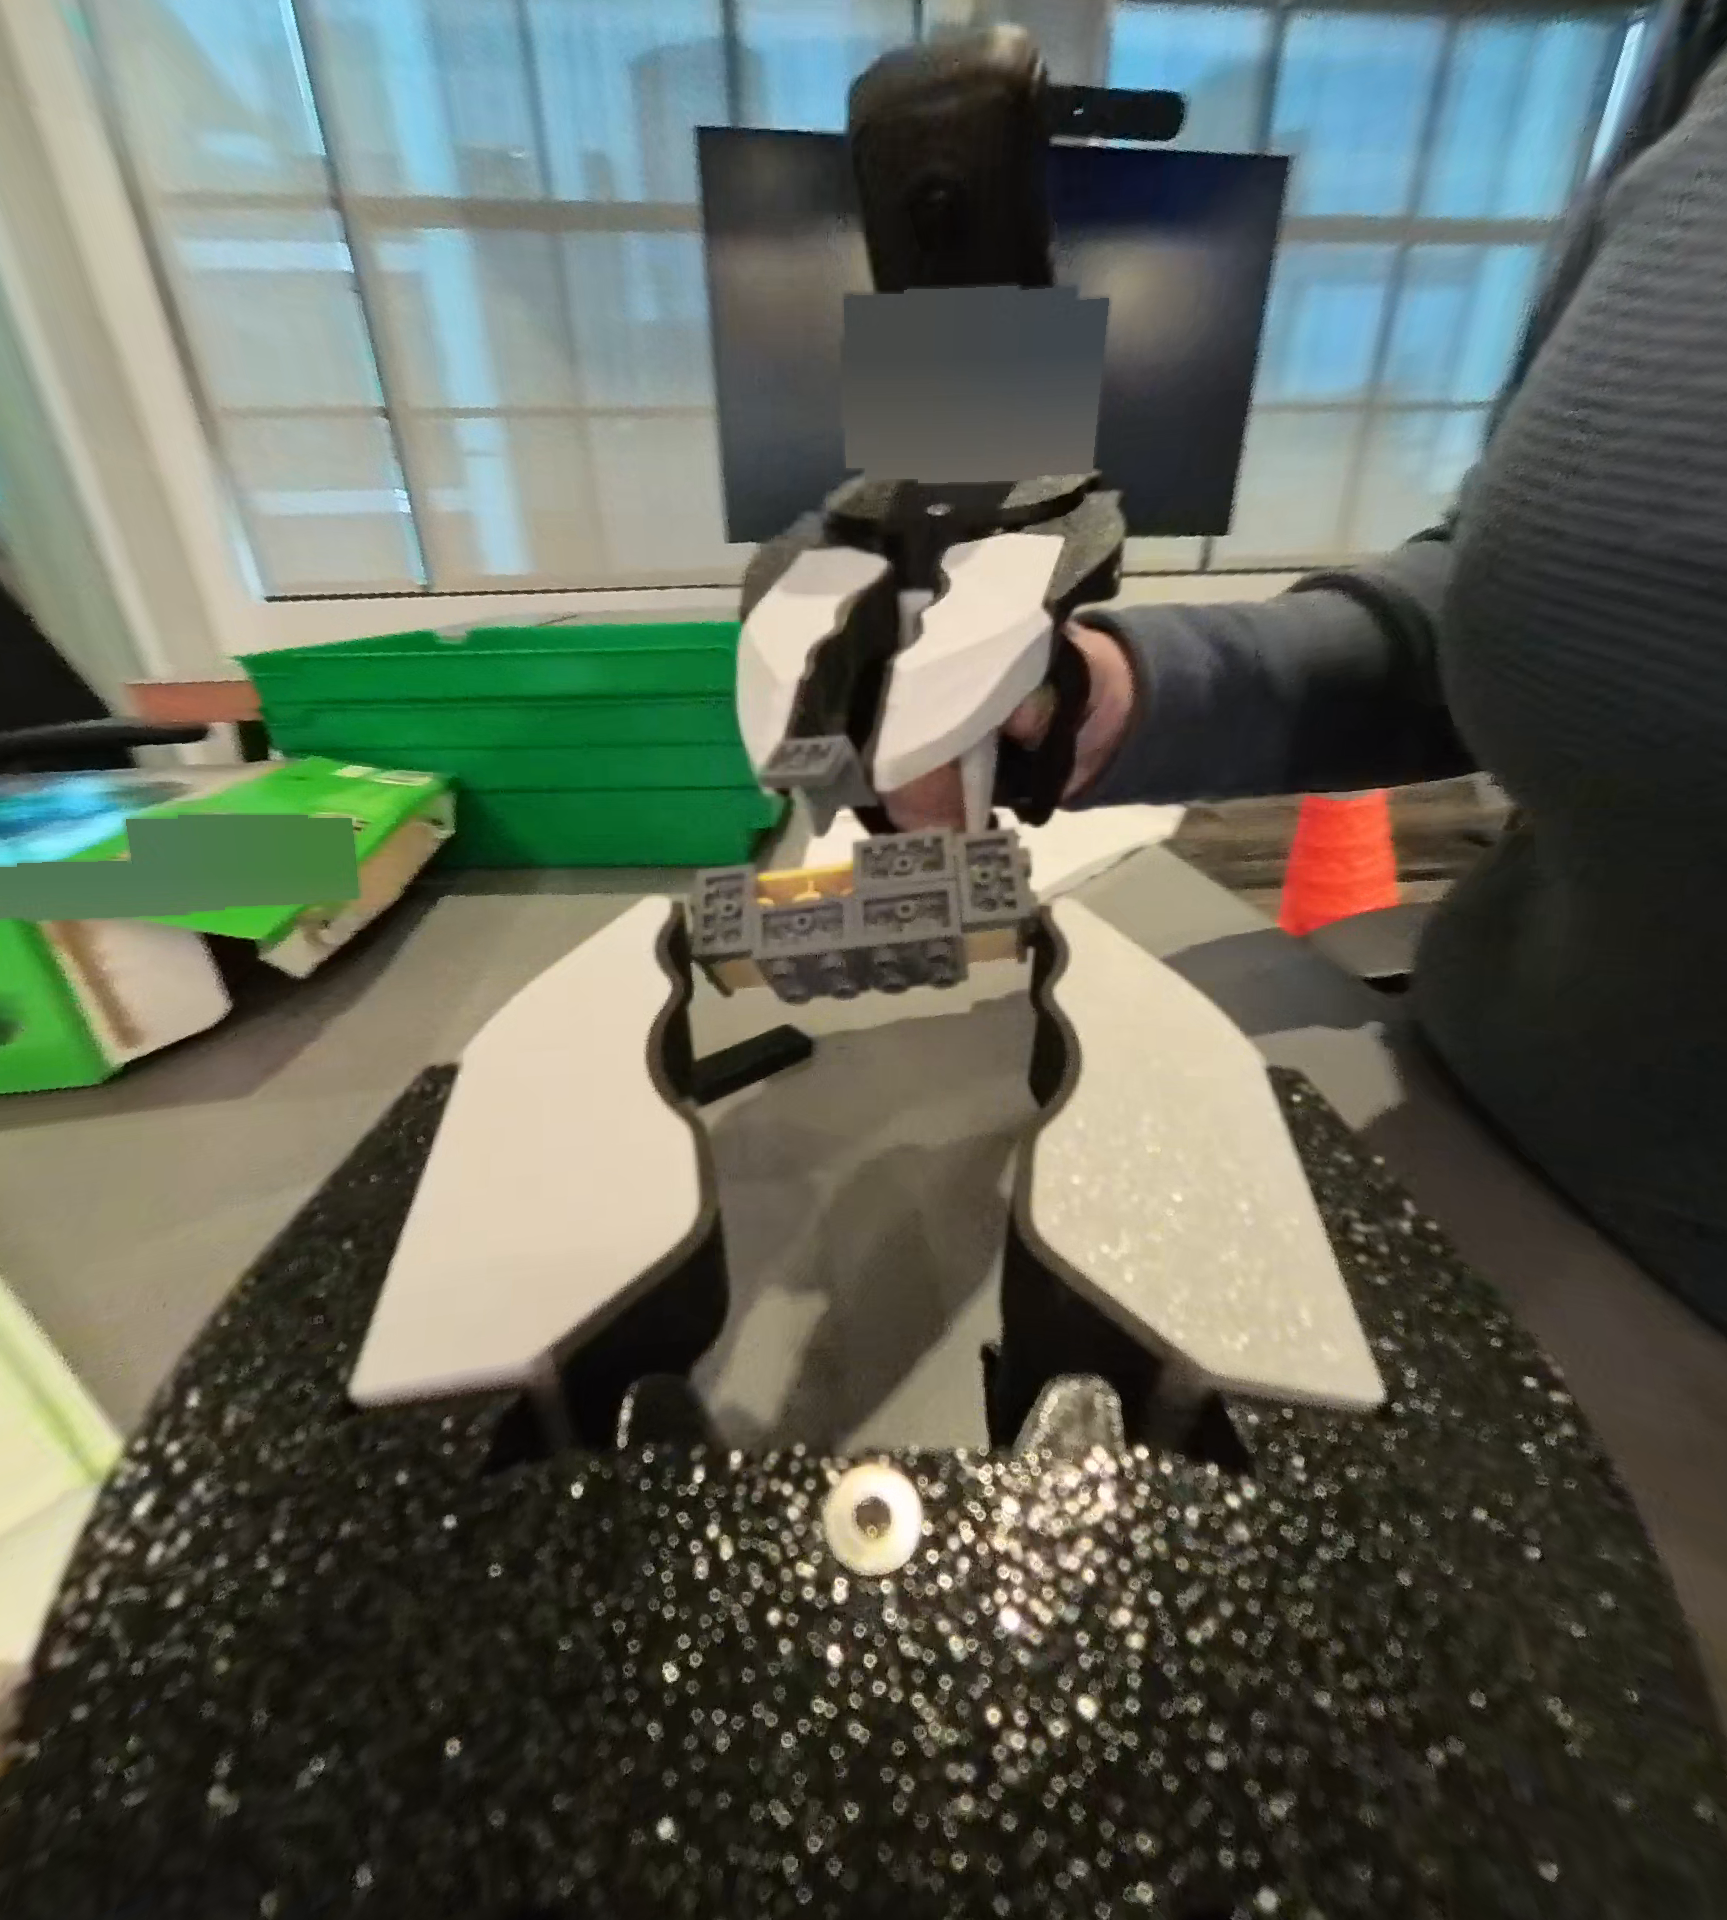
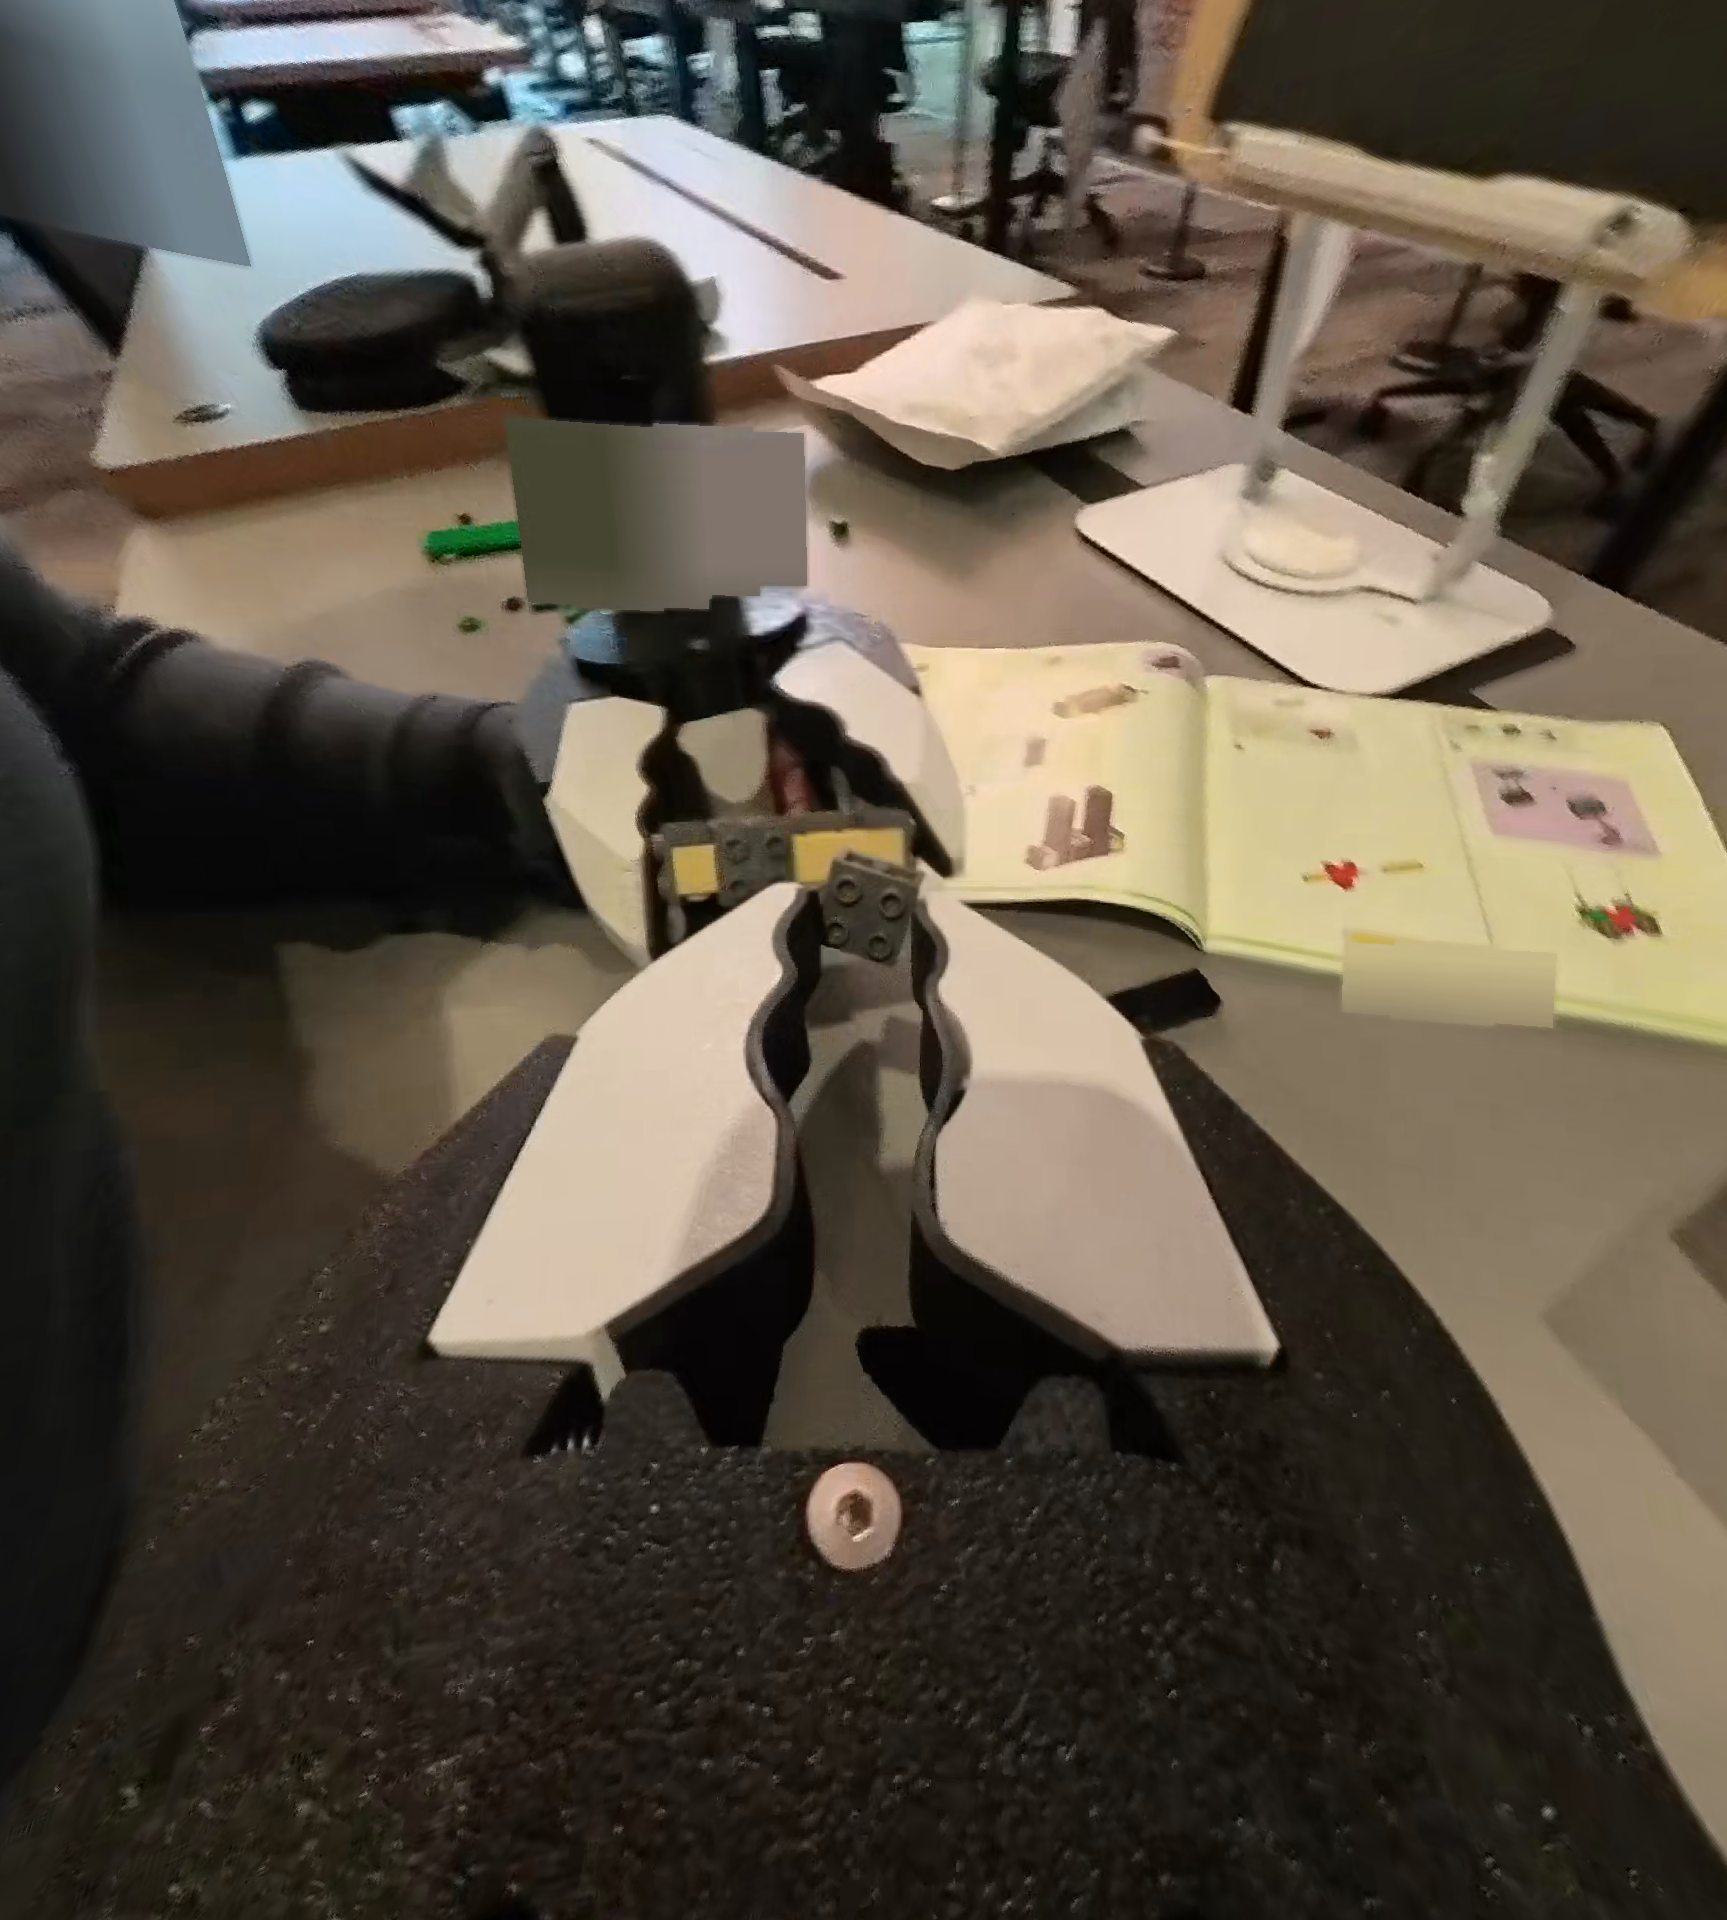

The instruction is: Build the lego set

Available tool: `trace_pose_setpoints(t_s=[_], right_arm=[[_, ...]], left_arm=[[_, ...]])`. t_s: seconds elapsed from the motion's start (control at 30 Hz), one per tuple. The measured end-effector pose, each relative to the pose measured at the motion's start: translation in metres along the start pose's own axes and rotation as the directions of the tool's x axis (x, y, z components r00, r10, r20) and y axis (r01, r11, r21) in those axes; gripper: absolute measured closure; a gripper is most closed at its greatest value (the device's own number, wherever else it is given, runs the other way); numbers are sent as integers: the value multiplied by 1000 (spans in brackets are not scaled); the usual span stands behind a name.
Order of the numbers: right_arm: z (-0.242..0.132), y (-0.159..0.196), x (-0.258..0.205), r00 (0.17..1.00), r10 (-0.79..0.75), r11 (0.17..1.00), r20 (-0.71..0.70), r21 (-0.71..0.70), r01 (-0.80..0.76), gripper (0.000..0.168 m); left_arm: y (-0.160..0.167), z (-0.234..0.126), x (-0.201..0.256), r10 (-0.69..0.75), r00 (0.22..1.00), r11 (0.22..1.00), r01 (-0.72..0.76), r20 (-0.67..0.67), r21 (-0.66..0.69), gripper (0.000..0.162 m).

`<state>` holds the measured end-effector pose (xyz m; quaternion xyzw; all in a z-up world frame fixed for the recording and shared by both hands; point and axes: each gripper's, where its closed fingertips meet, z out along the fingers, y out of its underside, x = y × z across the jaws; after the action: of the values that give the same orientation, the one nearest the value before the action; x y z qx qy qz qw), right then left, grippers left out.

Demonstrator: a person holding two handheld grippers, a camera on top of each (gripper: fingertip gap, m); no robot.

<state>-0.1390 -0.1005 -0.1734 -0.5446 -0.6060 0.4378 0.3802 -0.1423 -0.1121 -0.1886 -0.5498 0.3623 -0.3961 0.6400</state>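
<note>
My left gripper [image 1: 854, 925] is shut on a grey and tan lego assembly [image 1: 864, 914], held above the grey table. It also shows in the right wrist view [image 2: 786, 862], with its yellow and grey side toward me. My right gripper [image 2: 864, 914] is shut on a small dark grey 2x2 plate [image 2: 869, 909], tilted, just in front of the assembly's right end. In the left wrist view the right gripper [image 1: 817, 779] hangs just above the assembly with the small plate [image 1: 809, 767] at its tips. The two pieces are close; I cannot tell whether they touch.
An open instruction booklet [image 2: 1358, 831] lies to the right. A flat black piece [image 1: 750, 1060] lies on the table [image 1: 215, 1143] under the assembly. Green box [image 1: 111, 914] and green bins [image 1: 526, 748] stand at left. An orange cone [image 1: 1342, 862], a white stand [image 2: 1316, 582], loose green pieces [image 2: 469, 540]. Less than 4 cm separates the two grippers' tips.
</note>
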Motion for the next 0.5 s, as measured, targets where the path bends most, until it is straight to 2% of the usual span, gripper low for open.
trace_pose_setpoints(t_s=[0.2,0.33,0.5], right_arm=[[9,6,-18,991,-86,992,101,-83,95,152],[10,3,-24,986,-51,994,160,-92,66,152],[9,7,-24,981,-34,983,192,-169,67,152]], left_arm=[[1,3,11,-42,995,999,41,-90,-6,99],[3,4,17,-44,991,999,42,-123,-20,99],[4,5,19,-51,989,998,47,-140,-28,99]])
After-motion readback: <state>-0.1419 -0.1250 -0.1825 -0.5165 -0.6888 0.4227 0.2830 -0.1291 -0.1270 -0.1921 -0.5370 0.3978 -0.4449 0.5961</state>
